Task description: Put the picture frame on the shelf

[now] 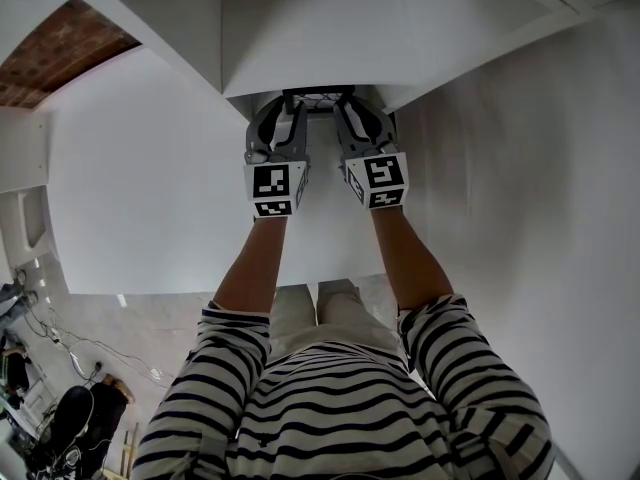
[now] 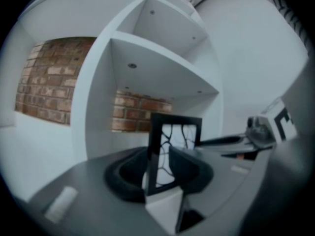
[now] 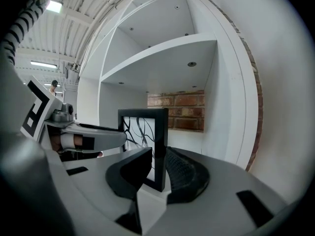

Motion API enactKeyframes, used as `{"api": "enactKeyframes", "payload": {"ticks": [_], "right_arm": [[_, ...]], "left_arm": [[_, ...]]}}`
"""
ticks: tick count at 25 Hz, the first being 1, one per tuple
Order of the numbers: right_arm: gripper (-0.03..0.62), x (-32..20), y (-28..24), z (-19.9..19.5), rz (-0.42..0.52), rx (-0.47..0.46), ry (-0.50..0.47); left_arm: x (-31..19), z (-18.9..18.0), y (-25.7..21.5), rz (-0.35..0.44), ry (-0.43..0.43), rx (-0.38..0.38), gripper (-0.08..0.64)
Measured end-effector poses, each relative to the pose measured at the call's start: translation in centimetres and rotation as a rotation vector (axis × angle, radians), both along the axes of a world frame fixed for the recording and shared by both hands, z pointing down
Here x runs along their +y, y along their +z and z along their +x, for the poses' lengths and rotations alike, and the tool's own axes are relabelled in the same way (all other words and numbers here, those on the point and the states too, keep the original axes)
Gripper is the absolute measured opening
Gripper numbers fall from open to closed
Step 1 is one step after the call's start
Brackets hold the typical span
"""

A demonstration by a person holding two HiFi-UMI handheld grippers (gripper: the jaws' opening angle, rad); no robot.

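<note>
As arms extend, right tool grips frame

Black picture frame, upright, branch-pattern print, at white shelf

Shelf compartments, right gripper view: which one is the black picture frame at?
The lower white compartment, with red brick behind it; the black picture frame sits below the upper compartment.

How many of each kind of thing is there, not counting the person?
Black rectangular picture frame: 1
Grey grippers: 2, the left gripper and the right gripper
White shelf unit: 1
Total: 4
</note>
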State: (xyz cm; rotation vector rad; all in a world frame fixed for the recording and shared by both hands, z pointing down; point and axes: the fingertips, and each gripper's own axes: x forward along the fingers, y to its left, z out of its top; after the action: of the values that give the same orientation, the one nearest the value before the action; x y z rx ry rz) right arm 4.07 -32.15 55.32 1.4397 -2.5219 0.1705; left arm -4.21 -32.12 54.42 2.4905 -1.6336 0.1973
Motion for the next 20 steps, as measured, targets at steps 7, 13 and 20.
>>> {"api": "enactKeyframes", "payload": {"ticks": [7, 13, 20], "right_arm": [[0.067, 0.19, 0.12, -0.04, -0.017, 0.001, 0.005], [0.067, 0.24, 0.08, 0.19, -0.025, 0.001, 0.011], [0.072, 0.94, -0.4, 0.24, -0.033, -0.017, 0.012]], "left_arm": [[-0.11, -0.07, 0.19, -0.031, -0.018, 0.012, 0.142], [0.0, -0.1, 0.02, -0.035, -0.023, 0.008, 0.156], [0.36, -0.36, -0.55, -0.041, -0.037, 0.02, 0.156]]}}
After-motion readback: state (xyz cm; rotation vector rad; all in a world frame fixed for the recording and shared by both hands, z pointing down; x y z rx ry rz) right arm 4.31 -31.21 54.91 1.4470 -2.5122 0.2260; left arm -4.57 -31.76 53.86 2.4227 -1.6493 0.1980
